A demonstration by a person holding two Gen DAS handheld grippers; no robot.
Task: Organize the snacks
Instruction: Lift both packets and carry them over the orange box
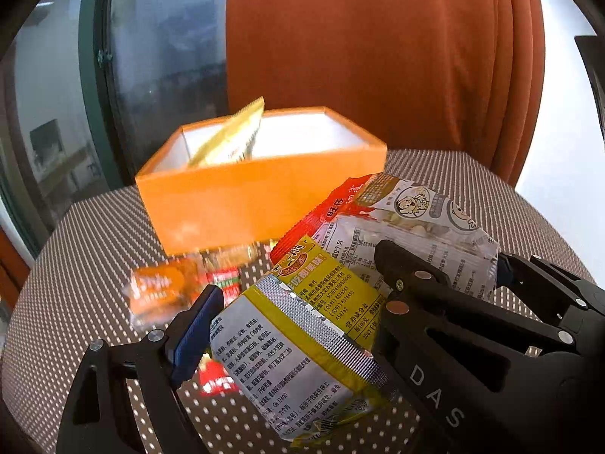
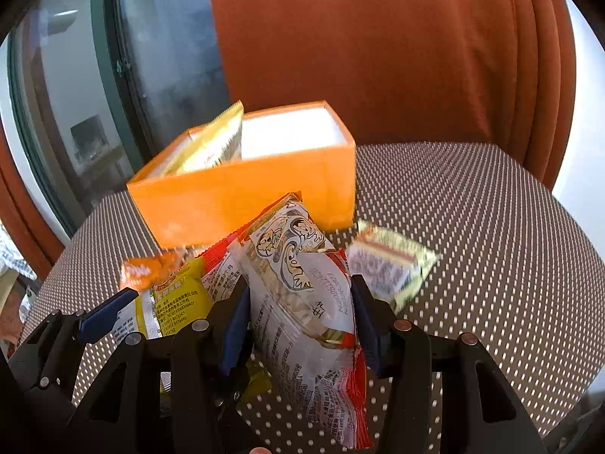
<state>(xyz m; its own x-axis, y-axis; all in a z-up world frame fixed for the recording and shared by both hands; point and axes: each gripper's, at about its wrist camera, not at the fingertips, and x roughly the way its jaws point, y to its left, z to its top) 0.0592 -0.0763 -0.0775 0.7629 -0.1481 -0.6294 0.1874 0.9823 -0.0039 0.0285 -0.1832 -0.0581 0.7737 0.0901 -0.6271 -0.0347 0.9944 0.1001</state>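
A home: rust-orange curtain point(image 1: 378, 56), glass door point(image 1: 162, 56), dotted tablecloth point(image 2: 472, 227).

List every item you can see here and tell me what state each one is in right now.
Left claw: shut on yellow snack packet.
Right claw: shut on red-and-white snack packet.
Orange box: open, one yellow packet inside leaning against its wall.
Orange snack packet: loose on the table.
Gold-edged packet: loose beside the box.

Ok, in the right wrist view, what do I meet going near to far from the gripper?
Right gripper shut on the red and white packet → orange box, with a yellow packet standing in it → orange curtain.
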